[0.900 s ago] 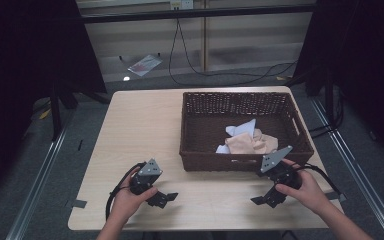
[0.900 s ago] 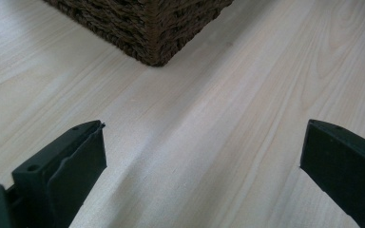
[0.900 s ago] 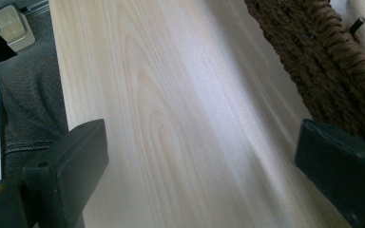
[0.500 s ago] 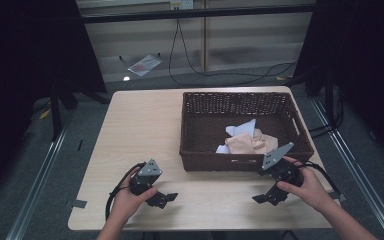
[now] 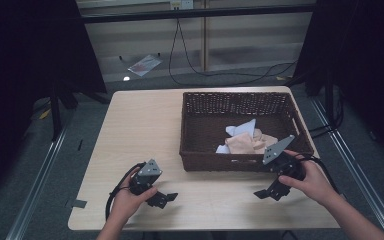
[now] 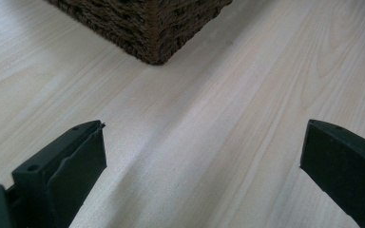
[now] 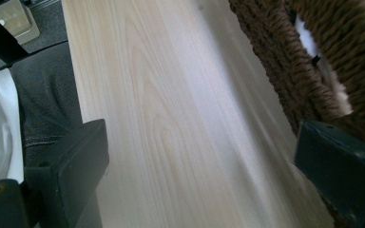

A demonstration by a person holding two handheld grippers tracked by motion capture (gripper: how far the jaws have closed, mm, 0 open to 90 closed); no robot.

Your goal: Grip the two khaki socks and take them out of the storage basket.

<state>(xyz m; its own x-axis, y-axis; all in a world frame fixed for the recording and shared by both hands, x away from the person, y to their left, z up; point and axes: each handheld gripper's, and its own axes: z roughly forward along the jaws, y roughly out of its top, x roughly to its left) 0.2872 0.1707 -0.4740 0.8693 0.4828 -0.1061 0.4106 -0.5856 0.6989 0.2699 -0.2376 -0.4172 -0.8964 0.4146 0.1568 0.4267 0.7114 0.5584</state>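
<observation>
Basket (image 5: 242, 102) of dark wicker stands on the right half of the bench (image 5: 140, 130), its near wall close to the front edge; the left gripper view shows one corner of it (image 6: 157, 33) and the right gripper view its woven side (image 7: 285, 71) close by. Inside it, toward the near right, lies a small heap of cloths (image 5: 245, 140), white and peach, bunched together and touching the near wall. A white patch shows through a gap in the weave in the right gripper view. Left hand-held gripper (image 5: 166, 199) rests low over the bare bench near the front left, well apart from the basket, its jaws spread wide with nothing between them but wood (image 6: 199, 156). Right hand-held gripper (image 5: 269, 192) sits just in front of the basket's near right corner, jaws likewise wide apart and holding nothing, one jaw just beside the wicker (image 7: 195, 161)
</observation>
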